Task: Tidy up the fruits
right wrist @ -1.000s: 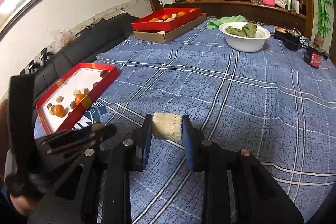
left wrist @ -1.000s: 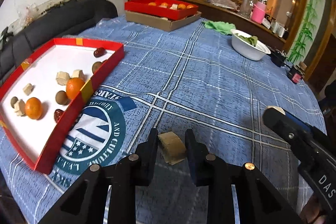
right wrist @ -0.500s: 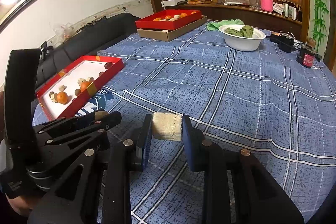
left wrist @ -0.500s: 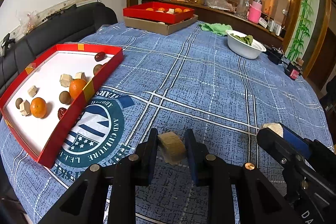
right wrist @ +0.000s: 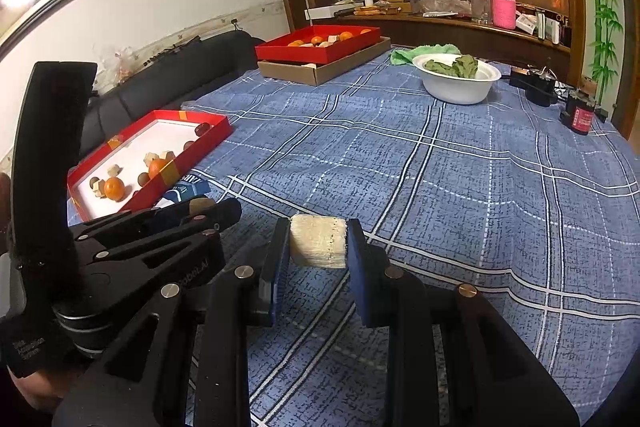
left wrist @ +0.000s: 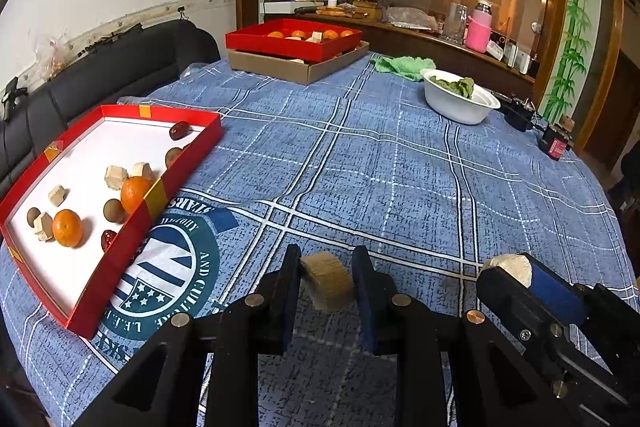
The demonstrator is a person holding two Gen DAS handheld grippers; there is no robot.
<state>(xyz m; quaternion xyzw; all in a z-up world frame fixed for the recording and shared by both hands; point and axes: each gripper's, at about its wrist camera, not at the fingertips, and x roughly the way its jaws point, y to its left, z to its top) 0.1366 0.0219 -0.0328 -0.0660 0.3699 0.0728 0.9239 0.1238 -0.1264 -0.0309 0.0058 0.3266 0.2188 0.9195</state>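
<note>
My left gripper [left wrist: 326, 281] is shut on a tan cut fruit chunk [left wrist: 327, 281], held above the blue plaid tablecloth. My right gripper [right wrist: 318, 243] is shut on a pale cut fruit chunk [right wrist: 318, 241]; it also shows in the left wrist view [left wrist: 506, 267] at the lower right. The left gripper [right wrist: 200, 211] appears in the right wrist view at the left. A red tray [left wrist: 182, 167] at the left holds two oranges [left wrist: 67, 227], brown round fruits, dark red dates and pale chunks. It also shows in the right wrist view [right wrist: 180, 169].
A second red tray [left wrist: 288, 45] with oranges sits on a cardboard box [left wrist: 298, 71] at the far side. A white bowl [left wrist: 456, 105] of green leaves and a green cloth [left wrist: 400, 65] stand far right. A black sofa [left wrist: 120, 67] runs along the left.
Both grippers have risen and tilted up a little with their chunks still held. The right gripper has moved lower and nearer in the left wrist view.
</note>
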